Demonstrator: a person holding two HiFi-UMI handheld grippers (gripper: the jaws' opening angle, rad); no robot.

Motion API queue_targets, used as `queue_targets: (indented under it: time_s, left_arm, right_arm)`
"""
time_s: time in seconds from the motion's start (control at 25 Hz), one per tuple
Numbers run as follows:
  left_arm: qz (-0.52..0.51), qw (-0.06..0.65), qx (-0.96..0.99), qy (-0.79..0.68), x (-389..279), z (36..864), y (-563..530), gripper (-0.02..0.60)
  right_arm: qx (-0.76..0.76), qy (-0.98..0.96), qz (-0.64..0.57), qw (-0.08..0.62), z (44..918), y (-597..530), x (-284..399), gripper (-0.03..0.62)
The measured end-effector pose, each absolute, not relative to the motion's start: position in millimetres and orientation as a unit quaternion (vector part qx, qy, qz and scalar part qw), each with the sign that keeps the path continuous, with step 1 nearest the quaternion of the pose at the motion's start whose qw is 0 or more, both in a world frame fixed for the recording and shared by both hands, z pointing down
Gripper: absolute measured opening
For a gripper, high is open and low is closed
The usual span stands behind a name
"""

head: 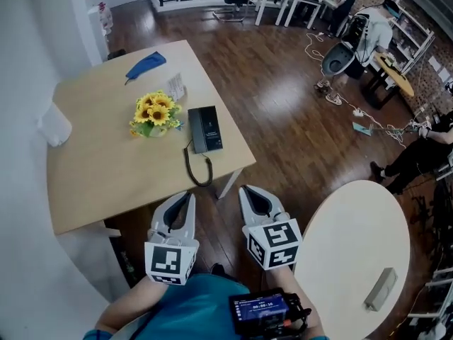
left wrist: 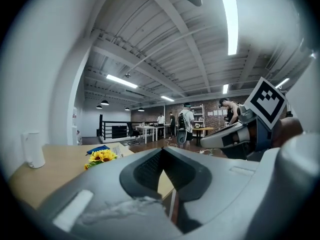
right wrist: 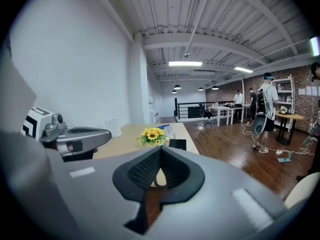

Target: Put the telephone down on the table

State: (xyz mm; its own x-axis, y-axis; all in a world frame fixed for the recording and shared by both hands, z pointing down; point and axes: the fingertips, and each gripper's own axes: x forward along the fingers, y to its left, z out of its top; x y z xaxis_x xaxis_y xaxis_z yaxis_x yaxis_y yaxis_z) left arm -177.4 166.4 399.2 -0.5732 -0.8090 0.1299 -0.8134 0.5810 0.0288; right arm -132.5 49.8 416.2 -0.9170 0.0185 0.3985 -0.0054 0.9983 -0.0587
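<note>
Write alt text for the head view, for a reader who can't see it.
A black telephone lies on a wooden table, cord coiled toward the near edge, beside a sunflower bouquet. Nearer the viewer, off the table, the left gripper and right gripper are both shut and empty.

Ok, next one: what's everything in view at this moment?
Wooden table: one, tan, centre-left.
Telephone: one, black, table's right side, cord coiled beside it.
Sunflowers: one bunch, yellow, left of the telephone.
Blue item: one, table's far edge.
Paper card: one, white, behind the sunflowers.
White cylinder: one, table's left edge.
Round table: one, white, lower right.
Grey block: one, on the round table.
People: several, far background.
Left gripper: one, grey, shut, empty.
Right gripper: one, grey, shut, empty.
</note>
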Motion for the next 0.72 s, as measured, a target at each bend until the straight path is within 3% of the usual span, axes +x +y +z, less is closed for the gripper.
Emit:
queue_targets:
  time_s: [0.4, 0.72]
  left_arm:
    - [0.062, 0.096, 0.419, -0.901, -113.6, 408.8, 164.5, 0.011]
    - [0.049, 0.074, 0.432, -0.897, -96.4, 398.0, 172.9, 0.011]
  right_arm:
    - [-0.043, -0.983, 0.044, 0.173, 425.3, 42.7, -89.5, -0.006]
    - [-0.037, -0.989, 0.026, 0.138, 399.2, 64.5, -64.2, -0.006]
